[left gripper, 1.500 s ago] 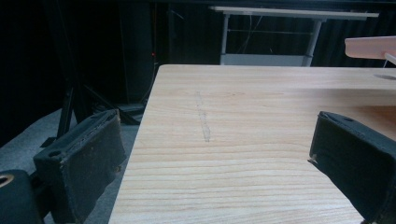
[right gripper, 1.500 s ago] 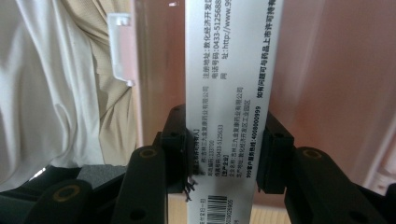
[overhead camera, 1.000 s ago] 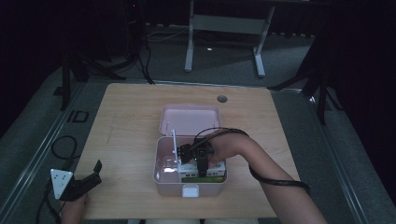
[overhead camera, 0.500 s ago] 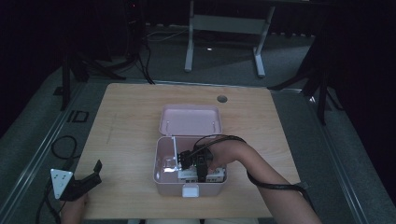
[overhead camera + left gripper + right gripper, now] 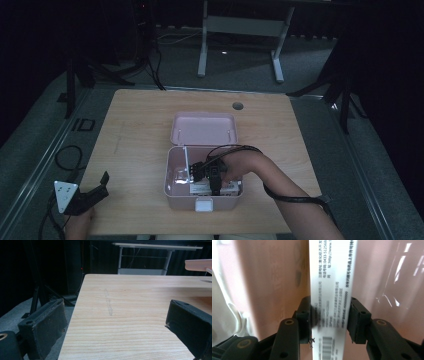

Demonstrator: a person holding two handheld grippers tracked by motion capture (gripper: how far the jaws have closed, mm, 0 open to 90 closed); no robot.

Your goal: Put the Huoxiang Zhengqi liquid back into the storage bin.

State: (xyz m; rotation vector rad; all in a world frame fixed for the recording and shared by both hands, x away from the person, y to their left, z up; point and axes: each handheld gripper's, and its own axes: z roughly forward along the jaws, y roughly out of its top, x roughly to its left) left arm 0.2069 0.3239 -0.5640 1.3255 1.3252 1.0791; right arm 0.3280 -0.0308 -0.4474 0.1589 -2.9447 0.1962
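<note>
Since the earlier frames, the right gripper [image 5: 214,176] has sunk deeper into the open pink box [image 5: 172,192] toward its near wall, and its jaws have just been opening slightly. In the high view the left gripper [image 5: 92,192] idles at the counter's [image 5: 140,135] near-left edge, out of the way. The left gripper view shows its jaws wide apart, empty. In the right gripper view a white printed carton [image 5: 332,290] stands between the pads [image 5: 354,320], which still flank it, likely being set inside.
</note>
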